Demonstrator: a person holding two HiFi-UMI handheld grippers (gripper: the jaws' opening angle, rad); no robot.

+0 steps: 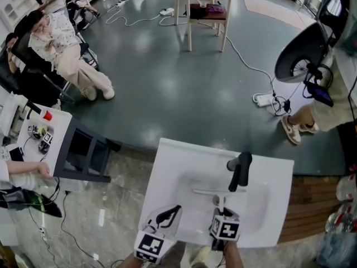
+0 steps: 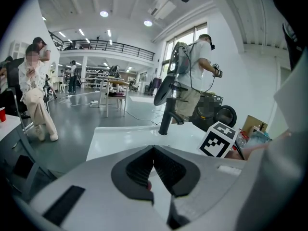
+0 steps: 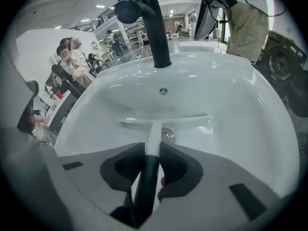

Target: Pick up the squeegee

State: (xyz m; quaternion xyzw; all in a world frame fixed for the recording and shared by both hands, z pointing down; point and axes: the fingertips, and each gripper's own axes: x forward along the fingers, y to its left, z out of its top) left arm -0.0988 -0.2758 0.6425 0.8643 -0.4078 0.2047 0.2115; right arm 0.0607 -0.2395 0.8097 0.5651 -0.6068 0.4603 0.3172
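1. The squeegee (image 3: 152,134) is found in the basin of the white sink (image 3: 240,109). Its blade is laid low across the basin, just beside the drain (image 3: 168,136), and its handle is directed to the near side.
2. The handle is held by the right gripper (image 3: 152,150). The jaws are narrowed onto it and the pads are pressed on both its sides, where the white part meets the black grip.
3. The right gripper is pointed steeply down into the basin.
4. The left gripper (image 2: 154,150) is held over the near left part of the sink. Its jaws are brought together and nothing is seen between them.
5. A black faucet (image 1: 241,171) is mounted at the far rim of the sink, and the blade is placed between it and the right gripper.
6. On the grey floor (image 1: 167,82) beyond the sink, a wooden chair (image 1: 203,13) and a white power strip (image 1: 263,99) with its cable are seen. Some persons are seated at the far left.
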